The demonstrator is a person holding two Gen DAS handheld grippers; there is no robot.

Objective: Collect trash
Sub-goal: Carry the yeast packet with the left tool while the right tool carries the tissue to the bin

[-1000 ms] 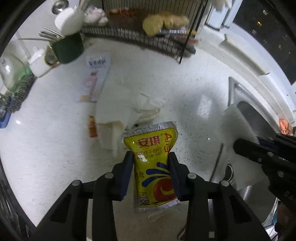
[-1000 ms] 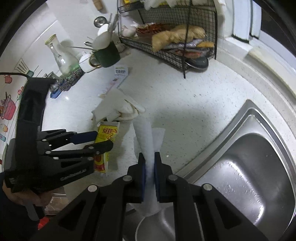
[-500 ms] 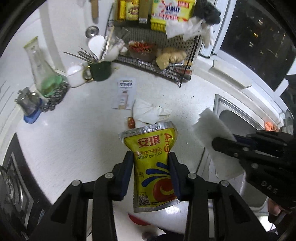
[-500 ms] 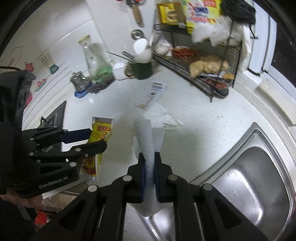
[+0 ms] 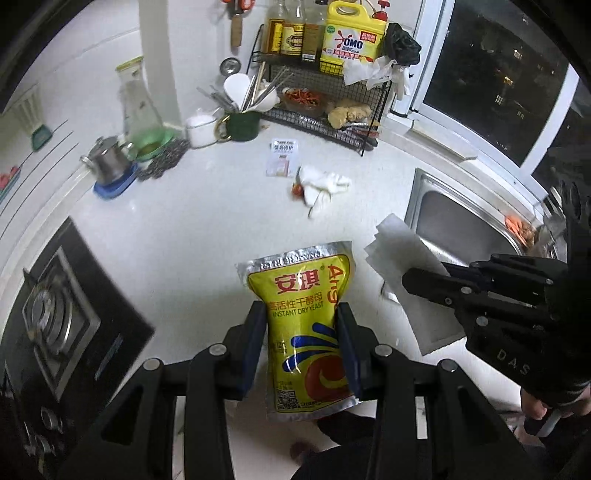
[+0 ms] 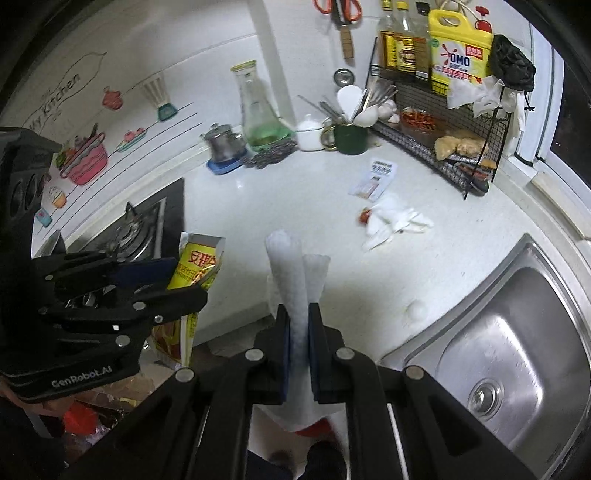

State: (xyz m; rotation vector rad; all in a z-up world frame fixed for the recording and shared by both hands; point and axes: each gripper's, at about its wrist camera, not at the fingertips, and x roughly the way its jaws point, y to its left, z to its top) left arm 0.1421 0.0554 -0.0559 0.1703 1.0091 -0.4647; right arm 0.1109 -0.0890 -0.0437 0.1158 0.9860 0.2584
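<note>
1. Left gripper (image 5: 301,328): both fingers clamped on the sides of a yellow instant dry yeast packet (image 5: 303,325), which is held upright above the white countertop (image 5: 192,236), its silver sealed edge uppermost; in the right wrist view the same gripper (image 6: 177,280) appears at the left with the packet (image 6: 197,266) between its fingers
2. Right gripper (image 6: 298,325): fingers pressed together on a folded white paper towel (image 6: 295,273), whose two rounded folds rise above the fingertips; in the left wrist view this gripper (image 5: 417,278) holds the towel (image 5: 402,258) over the counter edge just beside the sink (image 5: 461,221)
3. Crumpled white tissue (image 5: 321,182): lying on the countertop between the sink and the wire rack (image 5: 332,114), with a small red scrap (image 5: 296,189) touching its left side
4. Printed leaflet (image 5: 282,162): flat on the countertop, near the tissue on the rack side
5. Background items: green mug of utensils (image 5: 242,123), glass flask (image 5: 142,114), steel teapot (image 5: 109,162) on a blue coaster, gas hob (image 5: 55,317) at the left
6. Rack top shelf: yellow OMO detergent jug (image 5: 351,37) beside oil bottles (image 5: 291,33)
</note>
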